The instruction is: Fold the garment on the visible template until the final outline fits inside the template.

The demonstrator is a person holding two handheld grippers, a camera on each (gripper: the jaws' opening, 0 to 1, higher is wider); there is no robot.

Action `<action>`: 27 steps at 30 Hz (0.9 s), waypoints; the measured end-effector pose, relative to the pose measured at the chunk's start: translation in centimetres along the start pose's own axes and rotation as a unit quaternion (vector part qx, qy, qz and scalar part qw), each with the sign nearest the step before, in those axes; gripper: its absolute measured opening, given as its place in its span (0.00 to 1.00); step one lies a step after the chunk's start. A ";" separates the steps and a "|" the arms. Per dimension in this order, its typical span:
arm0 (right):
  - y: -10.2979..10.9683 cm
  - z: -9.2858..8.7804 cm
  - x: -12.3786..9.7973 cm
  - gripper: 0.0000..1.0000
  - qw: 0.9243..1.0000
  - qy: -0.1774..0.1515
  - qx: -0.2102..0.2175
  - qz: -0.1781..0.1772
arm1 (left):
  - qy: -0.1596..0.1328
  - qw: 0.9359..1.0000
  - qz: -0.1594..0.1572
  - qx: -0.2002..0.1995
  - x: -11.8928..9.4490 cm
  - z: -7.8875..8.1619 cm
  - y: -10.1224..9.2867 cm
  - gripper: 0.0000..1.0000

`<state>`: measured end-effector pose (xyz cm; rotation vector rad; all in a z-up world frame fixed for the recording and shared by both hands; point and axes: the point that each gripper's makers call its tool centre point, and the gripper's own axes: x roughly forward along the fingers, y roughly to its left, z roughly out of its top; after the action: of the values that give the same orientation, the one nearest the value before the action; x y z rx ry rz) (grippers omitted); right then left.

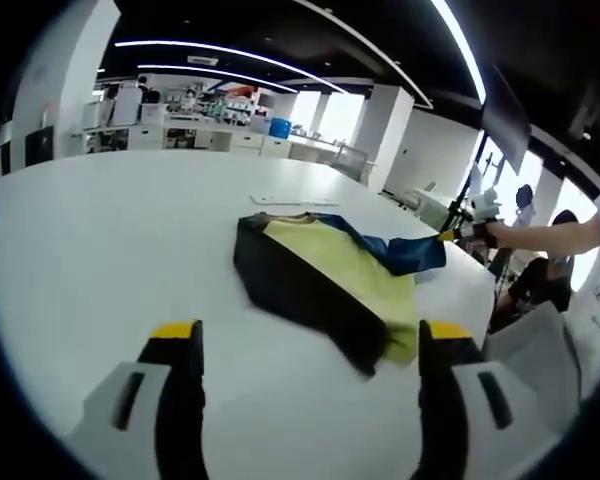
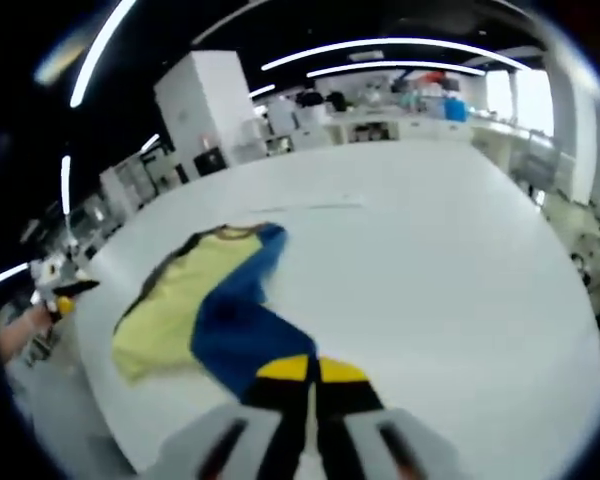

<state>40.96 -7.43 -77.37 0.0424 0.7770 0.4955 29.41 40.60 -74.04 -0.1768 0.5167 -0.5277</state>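
Right gripper view: fingers seemingly pinch garment.

Open-plan lab w/ white pillars, ceiling light strips, bright windows.

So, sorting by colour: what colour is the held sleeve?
Blue sleeve; right gripper view shows it best.

White table — yellow, black and blue garment flat on it
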 end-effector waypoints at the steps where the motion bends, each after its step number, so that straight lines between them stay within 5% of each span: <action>1: -0.2 -0.1 -0.1 0.00 1.000 0.001 -0.002 -0.002 | 0.000 1.000 0.000 0.000 0.1 0.0 -0.1 0.86; 14: -5.3 -0.8 -1.7 0.00 0.998 0.002 0.016 -0.054 | 0.002 1.000 0.000 -0.010 1.0 -0.1 -0.5 0.86; 27: -10.0 0.9 -2.3 0.00 0.995 0.002 0.029 -0.099 | 0.003 1.000 0.012 -0.019 1.0 0.0 0.6 0.86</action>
<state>44.32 -17.13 -77.38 0.0184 0.7897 0.2851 30.43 40.62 -74.63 -0.2056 0.5350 -0.4946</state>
